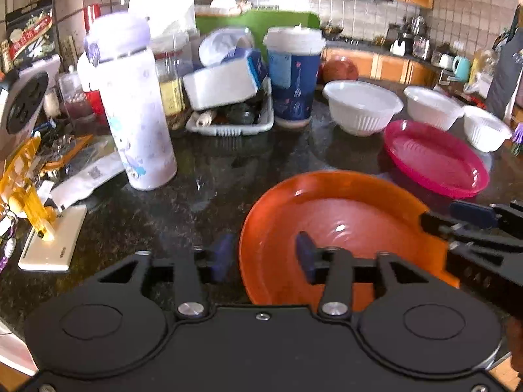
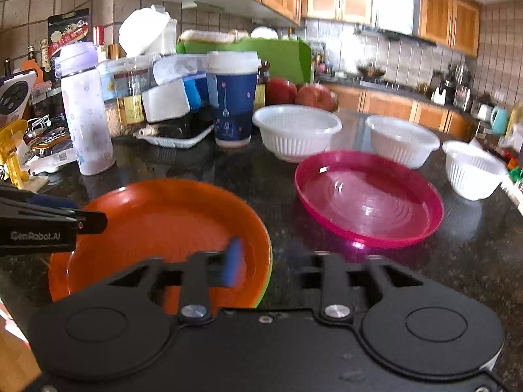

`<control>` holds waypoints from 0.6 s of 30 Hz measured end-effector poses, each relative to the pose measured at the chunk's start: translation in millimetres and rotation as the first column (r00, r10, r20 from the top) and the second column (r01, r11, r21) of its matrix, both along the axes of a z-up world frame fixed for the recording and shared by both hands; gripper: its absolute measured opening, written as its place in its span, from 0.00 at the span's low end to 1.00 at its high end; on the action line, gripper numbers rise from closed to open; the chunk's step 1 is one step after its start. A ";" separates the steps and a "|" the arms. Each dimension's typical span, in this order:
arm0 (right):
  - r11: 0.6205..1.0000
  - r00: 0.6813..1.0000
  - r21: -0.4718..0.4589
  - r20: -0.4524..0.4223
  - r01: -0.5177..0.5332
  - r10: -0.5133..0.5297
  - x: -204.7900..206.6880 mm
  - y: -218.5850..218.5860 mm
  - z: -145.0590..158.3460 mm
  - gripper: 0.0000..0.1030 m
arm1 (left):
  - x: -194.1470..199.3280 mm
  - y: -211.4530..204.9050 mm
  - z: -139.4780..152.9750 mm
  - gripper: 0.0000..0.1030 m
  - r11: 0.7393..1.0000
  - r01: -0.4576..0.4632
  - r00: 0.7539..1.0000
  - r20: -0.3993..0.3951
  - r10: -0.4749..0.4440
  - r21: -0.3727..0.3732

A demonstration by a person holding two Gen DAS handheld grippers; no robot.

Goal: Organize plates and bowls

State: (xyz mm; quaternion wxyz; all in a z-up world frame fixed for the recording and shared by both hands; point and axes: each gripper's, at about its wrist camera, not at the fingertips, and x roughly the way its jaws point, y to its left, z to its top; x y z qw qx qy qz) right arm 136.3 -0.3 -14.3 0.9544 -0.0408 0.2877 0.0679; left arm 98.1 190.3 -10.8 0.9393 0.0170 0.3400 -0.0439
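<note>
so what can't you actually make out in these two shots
- Orange plate: near rim hidden by the left gripper body, left wrist view.
- Green edge under the orange plate: whether it is another plate, mostly covered, right wrist view.
- Right gripper: its right finger is not visible.
- Back counter clutter: blurred, too small.

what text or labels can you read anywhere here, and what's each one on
"GenRobot.AI": on the side of the left gripper, seen in the right wrist view.
Black snack bag by the wall: red banner with print, too blurred to read.
Blue paper cup: small drawings, no legible words.
Jar label: unreadable.
</note>
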 end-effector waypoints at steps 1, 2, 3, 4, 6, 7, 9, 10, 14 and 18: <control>1.000 1.000 -0.008 0.023 0.005 -0.005 -2.5 0.9 1.0 0.59 | -2.6 0.3 2.7 0.59 1.000 0.000 1.000 0.021 0.000 0.000; 1.000 0.999 -0.017 0.049 0.013 -0.012 -5.1 1.9 1.9 0.62 | -4.7 0.2 4.7 0.63 1.000 -0.001 0.999 0.038 0.001 0.002; 1.000 0.997 -0.022 0.069 0.019 -0.018 -6.8 2.2 2.7 0.70 | -6.5 0.0 7.1 0.65 1.000 -0.001 0.999 0.053 0.001 0.005; 0.999 0.996 -0.026 0.091 0.027 -0.025 -8.5 2.1 3.6 0.74 | -8.2 0.1 9.6 0.69 1.000 -0.001 0.998 0.067 0.001 0.004; 0.998 0.991 -0.041 0.128 0.051 -0.045 -11.3 2.4 5.0 0.74 | -9.6 0.4 13.4 0.71 1.000 0.000 0.997 0.081 0.001 -0.007; 0.997 0.989 -0.049 0.137 0.067 -0.060 -12.1 1.6 5.8 0.75 | -9.2 0.3 14.9 0.73 1.000 0.000 0.997 0.079 0.001 -0.013; 0.989 0.979 -0.063 0.163 0.136 -0.124 -13.6 0.1 6.5 0.77 | -7.4 -0.2 17.2 0.75 1.000 0.004 0.998 0.068 -0.002 -0.026; 0.986 0.974 -0.061 0.176 0.158 -0.146 -14.6 -1.6 7.3 0.77 | -6.5 -1.0 17.2 0.75 0.999 0.004 0.998 0.063 -0.002 -0.032; 0.974 0.959 -0.006 0.178 0.225 -0.220 -19.1 -19.3 13.2 0.77 | -3.2 -5.7 17.8 0.82 0.999 -0.026 0.998 0.054 0.028 -0.029; 0.943 0.920 0.071 0.209 0.324 -0.332 -26.9 -48.9 25.4 0.77 | -0.8 -12.8 19.6 0.82 0.999 -0.006 0.999 0.052 0.008 -0.038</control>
